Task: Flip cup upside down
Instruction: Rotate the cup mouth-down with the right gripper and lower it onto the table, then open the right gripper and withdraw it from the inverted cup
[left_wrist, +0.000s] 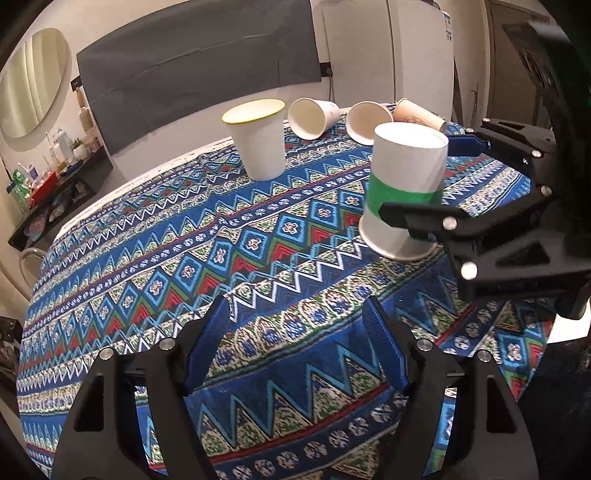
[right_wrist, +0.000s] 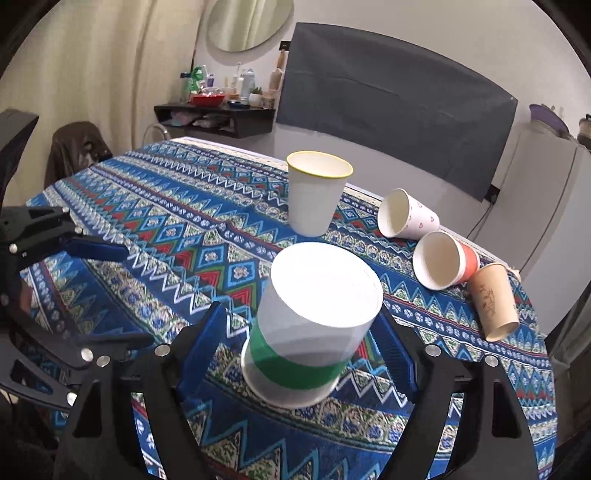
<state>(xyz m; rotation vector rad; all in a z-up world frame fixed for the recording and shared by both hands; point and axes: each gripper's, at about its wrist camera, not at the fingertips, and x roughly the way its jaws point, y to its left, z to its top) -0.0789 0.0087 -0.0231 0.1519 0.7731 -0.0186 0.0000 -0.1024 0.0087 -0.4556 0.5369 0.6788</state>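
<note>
Currently: green-banded paper cup (right_wrist: 314, 325) inverted between right gripper (right_wrist: 299, 339) fingers, apparently loosely held; release squarely. Left gripper (left_wrist: 295, 343) open, empty.

Bright indoor light; fisheye warp, dark corners; sharp.

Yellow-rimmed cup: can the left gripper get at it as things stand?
Probably yes. The left gripper is open and holds nothing, with only bare tablecloth between it and the upright yellow-rimmed cup.
</note>
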